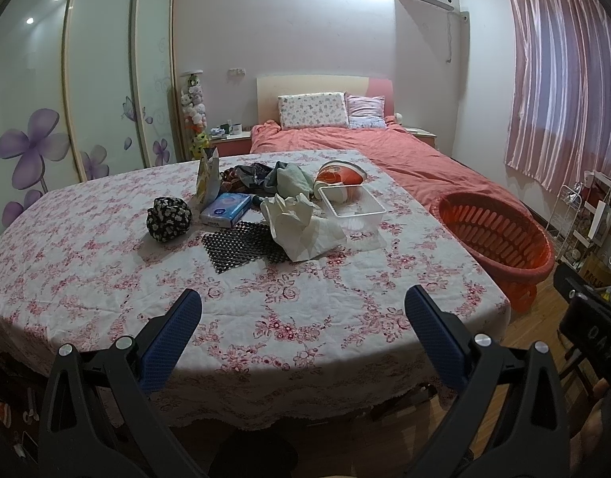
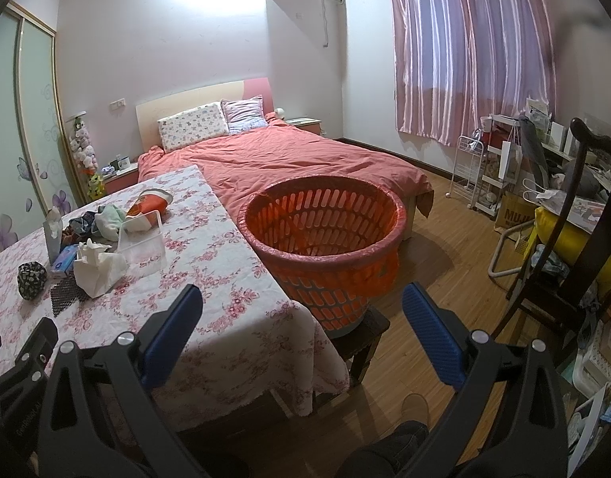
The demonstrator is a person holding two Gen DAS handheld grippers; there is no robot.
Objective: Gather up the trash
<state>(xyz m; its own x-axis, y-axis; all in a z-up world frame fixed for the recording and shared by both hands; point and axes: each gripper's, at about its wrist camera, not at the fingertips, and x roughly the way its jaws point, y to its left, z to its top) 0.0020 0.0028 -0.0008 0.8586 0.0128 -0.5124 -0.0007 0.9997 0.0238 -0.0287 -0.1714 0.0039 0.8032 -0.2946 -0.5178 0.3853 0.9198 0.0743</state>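
Note:
A table with a floral cloth [image 1: 106, 271] holds a heap of things: crumpled white paper [image 1: 301, 223], a clear plastic tray [image 1: 351, 201], a blue tissue pack [image 1: 225, 209], a black floral ball of cloth [image 1: 169, 219], a black mesh mat [image 1: 241, 247], an orange-and-white wrapper [image 1: 339, 177] and bunched cloths [image 1: 265, 177]. An orange slotted basket [image 2: 325, 235] stands on a stool at the table's right side. My left gripper [image 1: 303, 310] is open and empty over the table's near edge. My right gripper [image 2: 303, 310] is open and empty, in front of the basket.
A bed with a red cover [image 2: 285, 159] lies behind the table and basket. A dark wooden chair [image 2: 576, 239] with clutter and a white wire rack [image 2: 472, 175] stand on the right. A sliding wardrobe [image 1: 86, 99] is on the left. Wood floor [image 2: 437, 263] lies right of the basket.

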